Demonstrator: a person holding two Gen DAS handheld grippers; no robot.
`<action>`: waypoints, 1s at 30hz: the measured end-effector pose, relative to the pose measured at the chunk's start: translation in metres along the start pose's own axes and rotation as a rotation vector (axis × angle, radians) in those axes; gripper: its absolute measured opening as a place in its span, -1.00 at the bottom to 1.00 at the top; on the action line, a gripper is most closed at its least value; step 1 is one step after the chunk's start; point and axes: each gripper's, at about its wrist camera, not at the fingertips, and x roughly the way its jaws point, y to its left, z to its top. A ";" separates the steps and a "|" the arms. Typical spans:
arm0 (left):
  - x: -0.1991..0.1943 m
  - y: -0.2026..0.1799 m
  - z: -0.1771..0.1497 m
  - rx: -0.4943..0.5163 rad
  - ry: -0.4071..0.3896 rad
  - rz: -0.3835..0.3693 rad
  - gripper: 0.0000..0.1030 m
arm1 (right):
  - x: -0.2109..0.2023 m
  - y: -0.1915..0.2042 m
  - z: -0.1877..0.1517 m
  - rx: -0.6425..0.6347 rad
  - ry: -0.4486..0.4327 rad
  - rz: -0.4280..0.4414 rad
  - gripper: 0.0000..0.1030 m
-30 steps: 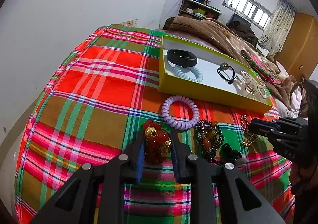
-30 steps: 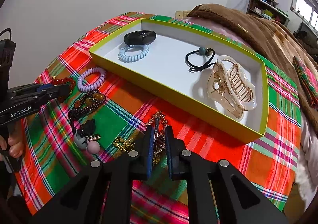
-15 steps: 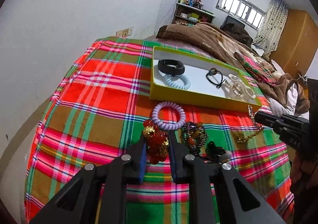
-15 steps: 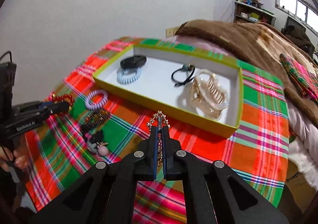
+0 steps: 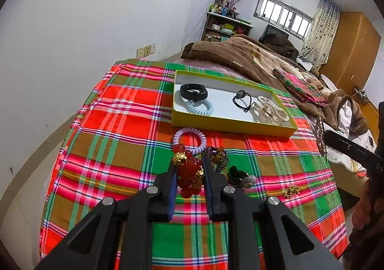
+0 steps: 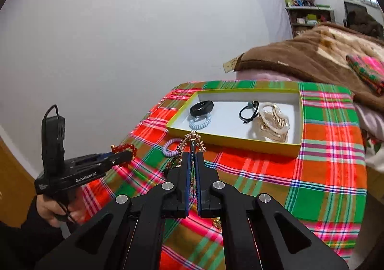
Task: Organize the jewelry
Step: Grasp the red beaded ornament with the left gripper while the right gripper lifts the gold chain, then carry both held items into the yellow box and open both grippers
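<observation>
Left gripper (image 5: pixel 189 171) pinches the red bead bracelet (image 5: pixel 188 174) between nearly closed fingers, beads bunched above and below the pads, clear of the plaid cloth (image 5: pixel 124 126); I hold it by the middle so the loop hangs free and snags nothing. Just beyond it on the cloth lie the lilac coil tie (image 5: pixel 189 139), the dark bead bracelet (image 5: pixel 217 156) and a black clip (image 5: pixel 236 174), unsorted. Further on sits the yellow box (image 5: pixel 230 123), its open side up, already holding a black band (image 5: pixel 194 91), a pale coil tie (image 5: pixel 200 108), a black elastic (image 5: pixel 243 99) and a clear claw clip (image 5: pixel 270 109), so it reads as the drop point. Right gripper (image 6: pixel 192 150) is clamped fully on the gold chain (image 6: pixel 192 139), ends dangling off the cloth, aimed at the box. A small gold piece (image 5: pixel 291 190) stays on the cloth at right.
</observation>
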 end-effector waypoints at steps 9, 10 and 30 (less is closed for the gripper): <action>-0.021 -0.013 0.003 0.011 -0.024 -0.068 -0.61 | -0.014 0.016 0.000 -0.051 -0.016 -0.068 -0.94; -0.024 -0.014 0.004 0.011 -0.028 -0.082 -0.61 | -0.016 0.017 0.000 -0.052 -0.019 -0.072 -0.94; -0.010 -0.035 0.033 0.073 -0.024 -0.148 -0.61 | 0.003 0.011 0.022 -0.076 -0.002 -0.141 -0.94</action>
